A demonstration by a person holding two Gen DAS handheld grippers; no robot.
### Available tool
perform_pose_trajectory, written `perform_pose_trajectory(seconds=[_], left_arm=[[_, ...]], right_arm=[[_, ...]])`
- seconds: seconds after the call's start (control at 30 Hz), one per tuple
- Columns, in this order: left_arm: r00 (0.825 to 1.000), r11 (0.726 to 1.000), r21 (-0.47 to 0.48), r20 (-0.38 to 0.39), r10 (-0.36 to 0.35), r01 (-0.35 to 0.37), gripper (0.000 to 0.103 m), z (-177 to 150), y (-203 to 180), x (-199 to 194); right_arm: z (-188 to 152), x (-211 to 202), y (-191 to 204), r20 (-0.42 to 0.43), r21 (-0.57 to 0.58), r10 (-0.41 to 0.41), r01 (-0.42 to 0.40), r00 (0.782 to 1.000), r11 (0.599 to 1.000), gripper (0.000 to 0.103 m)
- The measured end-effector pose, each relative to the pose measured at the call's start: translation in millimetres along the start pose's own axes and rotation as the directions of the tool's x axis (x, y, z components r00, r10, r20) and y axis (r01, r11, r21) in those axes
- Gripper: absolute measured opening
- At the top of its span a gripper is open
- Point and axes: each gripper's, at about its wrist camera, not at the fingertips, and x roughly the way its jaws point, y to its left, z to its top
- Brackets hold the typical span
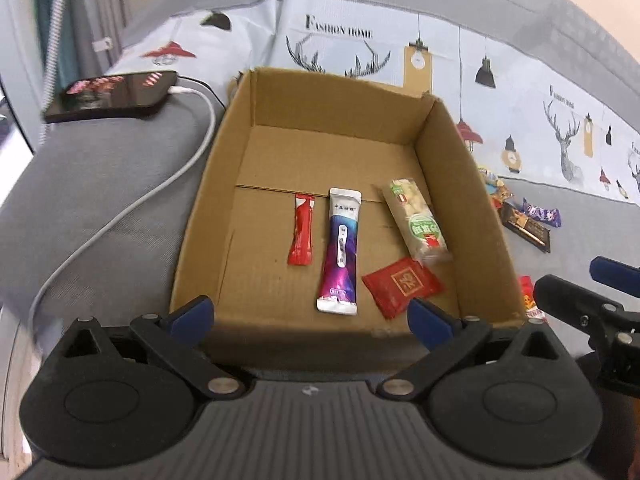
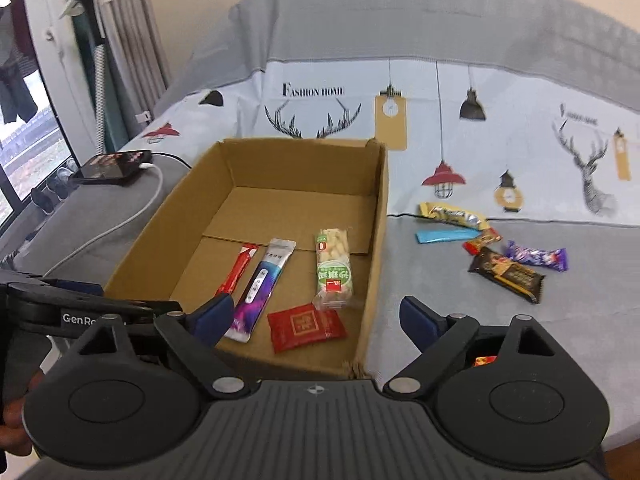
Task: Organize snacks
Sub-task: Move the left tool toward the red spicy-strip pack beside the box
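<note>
Bedspread [image 2: 500, 80] – "Fashion Home", gripper marked "GenRo"

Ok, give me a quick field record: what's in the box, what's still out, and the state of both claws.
box: open cardboard box on the grey cover
in box: red stick, purple sachet, green-label pack, red square packet
still out: yellow bar, blue strip, purple candy, dark bar, right of the box
left claw: open, empty
right claw: open, empty
nearby: phone on a charging cable, left of the box
</note>
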Motion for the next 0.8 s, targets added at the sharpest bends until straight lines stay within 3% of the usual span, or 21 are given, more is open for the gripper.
perform_pose_trajectory(seconds=[0.27, 0.8], left_arm=[[0.995, 1.0, 0.011, 0.096, 0.001, -0.002, 0.103, -15.9, -12.9, -50.9], [0.989, 1.0, 0.02, 0.149, 0.02, -0.023, 0.103, -33.0, -27.5, -92.1]], right_arm=[[-21.1, -55.8, 5.6, 0.065, -0.033, -0.007, 0.009, 0.998, 0.999, 0.092], [-34.8, -103.6, 4.3, 0.172, -0.062, 0.038, -0.027, 0.984, 0.998, 0.094]])
